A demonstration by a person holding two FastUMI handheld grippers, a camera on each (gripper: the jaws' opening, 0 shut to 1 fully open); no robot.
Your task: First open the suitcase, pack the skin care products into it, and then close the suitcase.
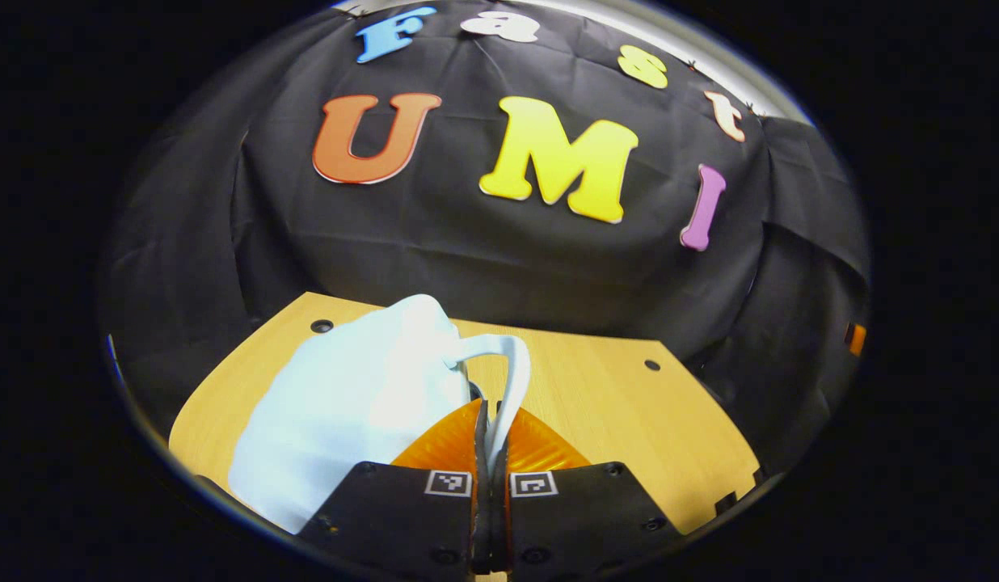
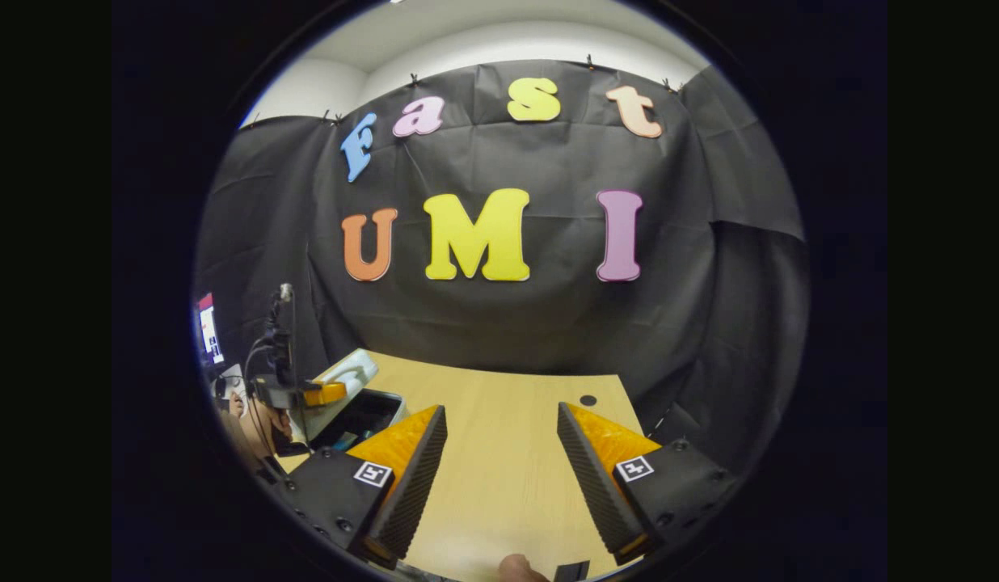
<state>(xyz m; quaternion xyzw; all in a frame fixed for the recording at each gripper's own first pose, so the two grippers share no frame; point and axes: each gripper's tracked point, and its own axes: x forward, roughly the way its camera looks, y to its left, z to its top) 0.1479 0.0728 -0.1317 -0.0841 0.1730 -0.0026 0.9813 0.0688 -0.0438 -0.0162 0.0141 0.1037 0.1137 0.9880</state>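
One suitcase [image 1: 346, 404], pale blue-white hard shell, at the left part of the wooden table [image 1: 613, 404] in the left gripper view, lid raised and tilted, curved handle [image 1: 512, 380] arching off its near edge. Left gripper [image 1: 490, 453] clenched on that handle, both fingers pressed against the strap where it drops between them. In the right gripper view, same suitcase [image 2: 350, 388] at the far left of the table [image 2: 499, 453], lid propped up at a slant over a dark interior [image 2: 362, 416], the left gripper [image 2: 305, 394] and the holding hand [image 2: 261, 424] just beside its lid edge. Cannot tell any skin care products inside; interior too dark and small

Right gripper [image 2: 499, 453] released, fingers spread wide apart, nothing between them but bare tabletop, well apart from the suitcase. One fingertip of a person [image 2: 520, 566] at the bottom edge of that view

Two round holes in the tabletop in the left gripper view, one [image 1: 322, 326] beside the suitcase's far corner, one [image 1: 651, 364] toward the far right; one hole [image 2: 588, 400] near the far right corner in the right gripper view. Open wood to the right of the suitcase out to the table's right edge

Light wood-grain surface, black cloth wall [image 2: 499, 323] draped behind and to both sides, white ceiling strip above, a lit screen [image 2: 208, 327] and cables at far left
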